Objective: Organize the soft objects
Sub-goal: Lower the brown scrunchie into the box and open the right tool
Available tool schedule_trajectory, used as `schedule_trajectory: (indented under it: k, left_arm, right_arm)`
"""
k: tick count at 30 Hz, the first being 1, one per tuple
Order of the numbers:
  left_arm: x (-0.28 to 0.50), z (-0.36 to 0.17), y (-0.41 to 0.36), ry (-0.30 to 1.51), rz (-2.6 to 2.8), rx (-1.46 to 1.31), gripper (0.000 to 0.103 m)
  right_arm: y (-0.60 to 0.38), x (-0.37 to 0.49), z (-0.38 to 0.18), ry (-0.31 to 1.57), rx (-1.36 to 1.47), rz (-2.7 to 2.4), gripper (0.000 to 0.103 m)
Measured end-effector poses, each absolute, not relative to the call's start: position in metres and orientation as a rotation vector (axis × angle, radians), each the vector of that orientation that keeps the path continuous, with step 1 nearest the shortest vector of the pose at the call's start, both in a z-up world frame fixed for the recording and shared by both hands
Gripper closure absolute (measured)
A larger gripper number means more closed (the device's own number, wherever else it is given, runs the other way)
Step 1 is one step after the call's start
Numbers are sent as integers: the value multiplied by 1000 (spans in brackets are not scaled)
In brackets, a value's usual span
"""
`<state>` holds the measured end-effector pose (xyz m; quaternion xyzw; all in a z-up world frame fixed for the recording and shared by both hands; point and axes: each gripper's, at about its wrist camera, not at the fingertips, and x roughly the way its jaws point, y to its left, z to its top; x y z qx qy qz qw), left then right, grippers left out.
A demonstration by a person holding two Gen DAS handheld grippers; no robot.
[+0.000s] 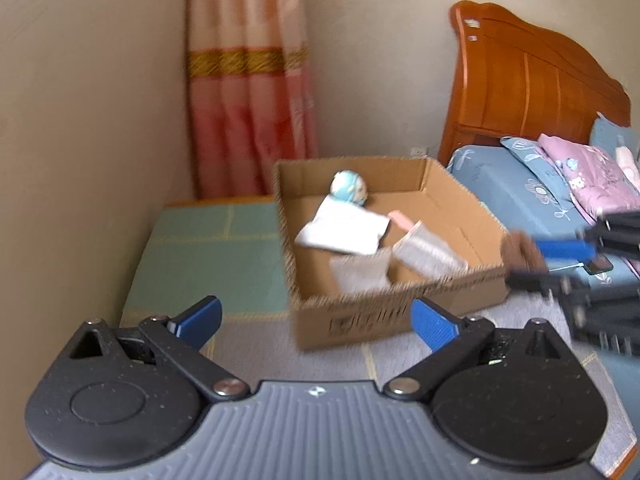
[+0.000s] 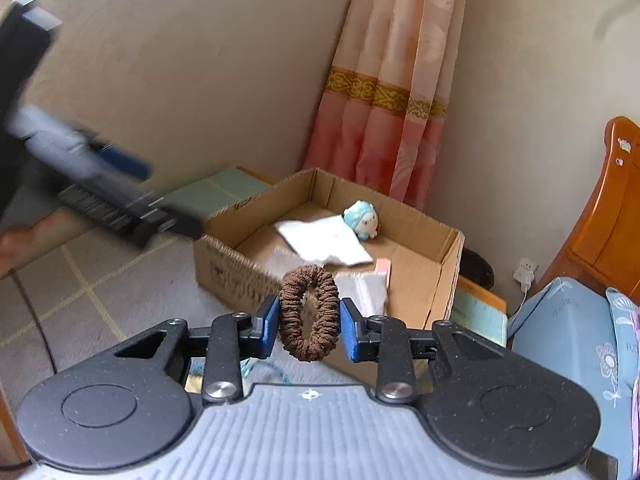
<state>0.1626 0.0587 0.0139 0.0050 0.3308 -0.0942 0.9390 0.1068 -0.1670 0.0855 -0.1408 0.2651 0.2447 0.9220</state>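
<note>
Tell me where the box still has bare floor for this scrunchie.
Free: the cardboard box floor along its right wall, beyond the pink item. Crowded: middle and near edge, under the white cloth, grey cloths and blue plush. The scrunchie sits in the right gripper.

Beige walls meet behind a pink-and-peach curtain at centre frame, an orange wooden headboard at right, daylight upper left.

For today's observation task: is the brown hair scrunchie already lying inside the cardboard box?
No, the right gripper holds the brown scrunchie outside the cardboard box.
</note>
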Motion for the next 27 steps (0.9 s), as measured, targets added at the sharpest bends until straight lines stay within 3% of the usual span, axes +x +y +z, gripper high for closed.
schedule_trajectory:
  k: [17,18,19,21,27]
  left_arm:
    - [138,6,83,689,-98,53,2]
    - [137,6,84,689,-94,52,2]
    - [137,6,85,690,-90,47,2]
    - [135,7,87,692,-86,37,2]
    - [127,9,87,697,-75,55,2]
  right_arm:
    - [-93,213,111,531,-334,513,66]
    - [-89,221,112,527,-332,506,55]
    - [-85,232,111,530,-330,504,34]
    - [-78,247,107,545,-340,475,12]
    - [-84,240,102,582,-331,465,7]
